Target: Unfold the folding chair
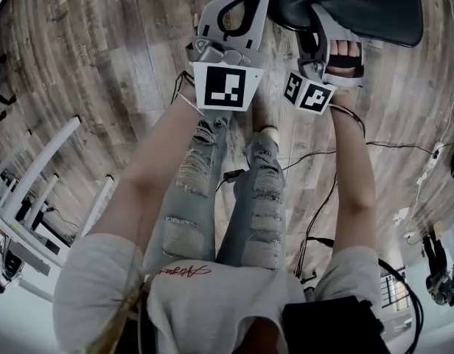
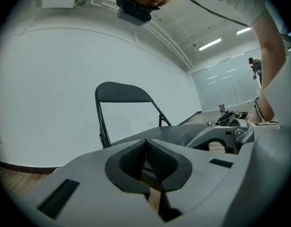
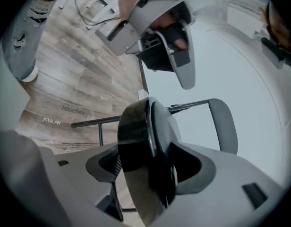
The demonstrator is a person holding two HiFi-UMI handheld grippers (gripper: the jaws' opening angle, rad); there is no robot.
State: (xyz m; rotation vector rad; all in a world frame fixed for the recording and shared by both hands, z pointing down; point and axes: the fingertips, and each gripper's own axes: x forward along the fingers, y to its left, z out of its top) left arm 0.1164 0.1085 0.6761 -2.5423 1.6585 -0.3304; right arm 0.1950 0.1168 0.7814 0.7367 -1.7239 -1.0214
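Black folding chair [image 2: 122, 92] stands on wooden floor [image 1: 102, 50], seat [image 1: 360, 6] down.

The person wears a pale grey short-sleeved T-shirt [image 1: 212, 301] with a line of red script [image 1: 184, 271] across its front. The faded blue-grey jeans [image 1: 194, 198] are torn open down both thighs and knees, above a light-coloured shoe [image 1: 269, 134]. A black boxy pack [image 1: 330, 329] shows at the waist. The left tool [image 2: 146, 148] and right tool [image 3: 148, 167] are smooth light grey plastic with dark ribbed pads, each bearing a white cube with black square markers [image 1: 225, 87]
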